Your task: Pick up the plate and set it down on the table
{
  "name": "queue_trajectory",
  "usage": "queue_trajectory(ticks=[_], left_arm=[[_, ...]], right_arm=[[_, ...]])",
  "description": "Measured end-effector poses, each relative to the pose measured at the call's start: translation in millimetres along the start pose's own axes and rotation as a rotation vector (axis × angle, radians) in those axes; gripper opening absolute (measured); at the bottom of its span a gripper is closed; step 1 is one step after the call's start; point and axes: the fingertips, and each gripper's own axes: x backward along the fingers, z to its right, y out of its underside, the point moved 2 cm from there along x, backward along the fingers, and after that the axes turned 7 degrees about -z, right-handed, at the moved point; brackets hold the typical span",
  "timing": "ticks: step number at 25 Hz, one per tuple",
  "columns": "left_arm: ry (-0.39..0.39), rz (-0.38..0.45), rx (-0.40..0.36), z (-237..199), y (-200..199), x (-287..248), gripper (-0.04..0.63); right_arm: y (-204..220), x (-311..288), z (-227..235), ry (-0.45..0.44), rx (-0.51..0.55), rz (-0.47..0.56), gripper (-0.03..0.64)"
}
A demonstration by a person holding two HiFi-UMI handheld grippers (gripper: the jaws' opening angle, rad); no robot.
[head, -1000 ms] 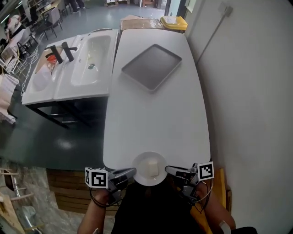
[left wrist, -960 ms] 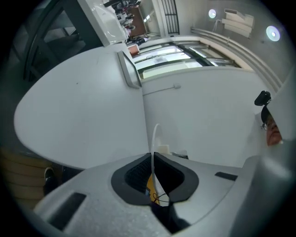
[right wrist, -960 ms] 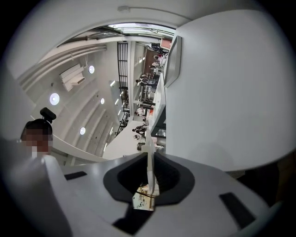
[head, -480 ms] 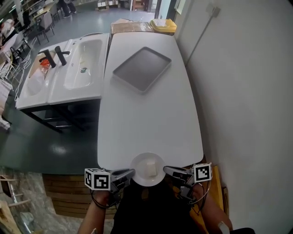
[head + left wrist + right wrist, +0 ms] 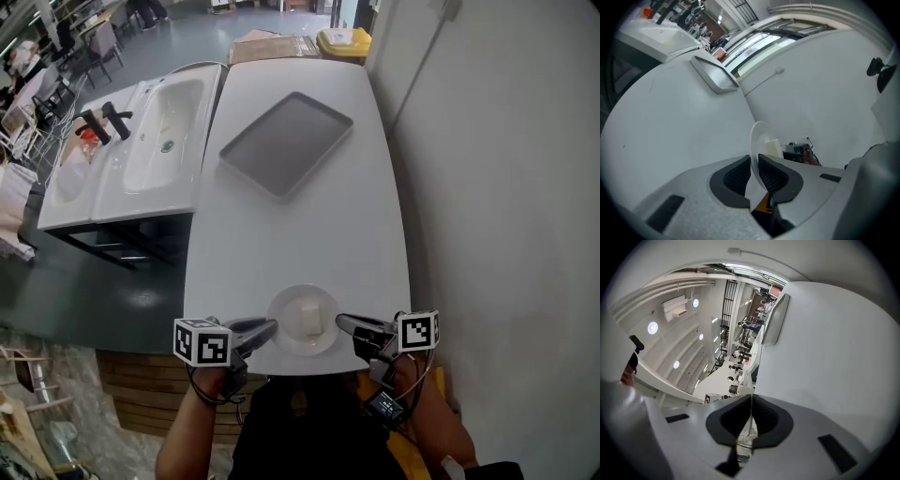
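Observation:
A small white plate with a pale block on it lies flat at the near edge of the white table. My left gripper is at its left rim. Its jaws have just been opening, and the rim stands between the pads with a slight gap. My right gripper is shut on the right rim, and the thin edge is pinched between its pads. In the left gripper view the block shows past the rim, with the right gripper behind it.
A grey tray lies at the far middle of the table. A white double sink stands to the left across a gap. A wall runs close along the table's right side. A cardboard box and a yellow thing sit beyond the far end.
Both grippers carried the plate forward, from overhanging the table's near edge to fully over the tabletop. The left jaws have loosened on the rim.

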Motion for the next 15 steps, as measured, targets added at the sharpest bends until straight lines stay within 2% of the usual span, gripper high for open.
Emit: queue_trajectory(ticks=[3,8,11,15], left_arm=[[-0.079,-0.024,-0.053,-11,-26,-22,0.048],[-0.168,-0.053,-0.072,-34,-60,-54,0.054],[-0.248,-0.104,-0.097,-53,-69,-72,0.064],[-0.314,-0.149,-0.114,-70,-77,-87,0.071]], right_arm=[[-33,2,19,0.015,0.014,-0.015,0.009],[-76,-1,55,0.049,-0.013,-0.041,0.009],[-90,-7,78,0.102,-0.006,-0.076,0.009],[-103,-14,99,0.161,-0.004,-0.118,0.009]])
